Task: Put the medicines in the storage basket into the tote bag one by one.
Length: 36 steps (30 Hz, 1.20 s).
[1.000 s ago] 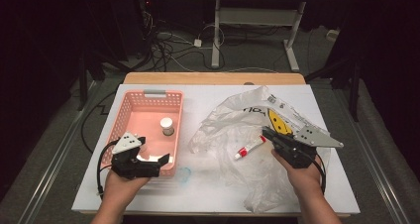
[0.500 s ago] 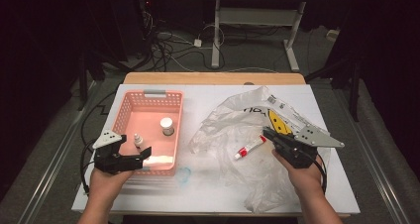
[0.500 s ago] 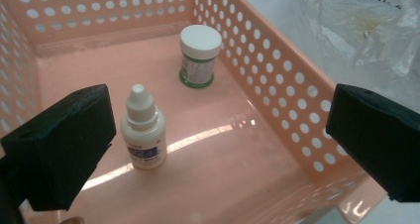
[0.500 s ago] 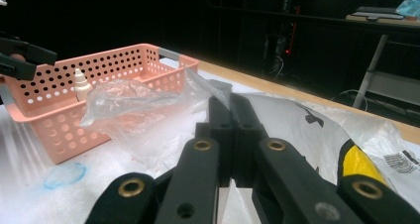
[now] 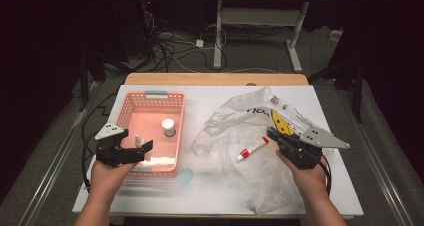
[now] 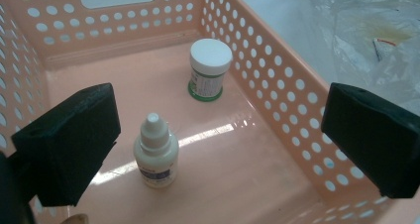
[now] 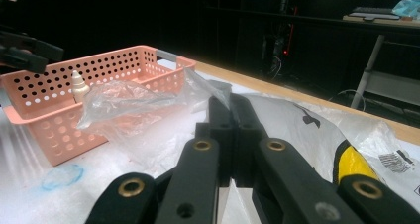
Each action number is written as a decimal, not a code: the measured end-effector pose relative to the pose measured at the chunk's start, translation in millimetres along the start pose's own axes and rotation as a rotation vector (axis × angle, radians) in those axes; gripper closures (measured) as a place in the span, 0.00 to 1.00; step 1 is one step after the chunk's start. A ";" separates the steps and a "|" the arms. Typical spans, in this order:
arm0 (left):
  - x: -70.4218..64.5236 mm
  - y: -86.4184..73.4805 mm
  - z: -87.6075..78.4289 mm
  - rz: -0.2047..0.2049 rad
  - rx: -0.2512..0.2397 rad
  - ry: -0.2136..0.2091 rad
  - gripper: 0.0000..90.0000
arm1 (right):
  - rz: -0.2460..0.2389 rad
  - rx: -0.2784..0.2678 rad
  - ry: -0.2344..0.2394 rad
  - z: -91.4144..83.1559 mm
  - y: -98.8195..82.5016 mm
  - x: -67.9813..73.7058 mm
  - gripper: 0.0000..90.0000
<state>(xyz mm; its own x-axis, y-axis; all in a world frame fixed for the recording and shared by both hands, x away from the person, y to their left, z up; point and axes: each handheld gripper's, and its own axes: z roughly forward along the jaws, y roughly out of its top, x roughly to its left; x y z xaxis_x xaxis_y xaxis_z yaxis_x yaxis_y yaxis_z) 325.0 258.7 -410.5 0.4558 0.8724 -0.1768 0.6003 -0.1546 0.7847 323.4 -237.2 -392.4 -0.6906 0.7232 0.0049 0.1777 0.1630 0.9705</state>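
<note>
A pink perforated basket [image 5: 150, 95] [image 6: 277, 85] [image 7: 59, 125] holds a white-capped jar [image 5: 168, 127] [image 6: 209, 68] and a small dropper bottle [image 5: 138, 141] [image 6: 156, 152] [image 7: 79, 85], both upright. My left gripper [image 5: 125, 147] [image 6: 223, 135] hovers open over the basket's near end, the dropper bottle just beyond its jaws and untouched. To the right lies a crumpled clear plastic bag [image 5: 250, 116] [image 7: 129, 100] with a red-and-white tube [image 5: 252, 148] in it. My right gripper [image 5: 272, 133] [image 7: 230, 102] is shut on a fold of that bag's film.
A yellow label [image 5: 280, 123] [image 7: 354, 167] and a barcode sticker show on the bag. A blue ring mark [image 5: 186, 176] is on the white tabletop near the basket's front corner. Beyond the table's wooden far edge are cables and desk legs.
My left gripper has drawn back to the left along the basket's near end, uncovering the dropper bottle standing inside. The right gripper and bag have stayed put.
</note>
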 end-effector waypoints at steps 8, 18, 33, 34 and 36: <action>25.2 17.1 13.6 -0.061 0.117 0.019 0.07 | 0.002 -0.001 -0.001 -0.2 0.2 -1.0 1.00; 34.9 24.7 28.6 -0.102 0.310 0.036 0.20 | 0.002 -0.013 0.002 -2.4 2.7 -1.5 1.00; 35.7 25.3 39.0 -0.076 0.418 0.028 0.32 | -0.001 -0.012 -0.003 -2.7 3.2 -1.0 1.00; 35.6 25.8 39.1 -0.073 0.417 0.026 0.32 | -0.005 -0.011 -0.004 -2.5 2.9 -1.1 1.00; 35.1 26.6 41.5 -0.071 0.425 0.020 0.34 | -0.002 -0.011 -0.002 -1.7 2.7 -0.7 1.00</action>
<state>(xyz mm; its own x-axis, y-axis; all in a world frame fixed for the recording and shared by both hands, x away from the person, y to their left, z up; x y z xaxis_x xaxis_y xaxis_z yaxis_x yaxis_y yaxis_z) 384.3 266.0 -420.5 0.3930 0.8959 -0.2070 0.8490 -0.2670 0.4560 323.2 -238.3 -389.3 -0.6897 0.7241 0.0029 0.1690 0.1571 0.9730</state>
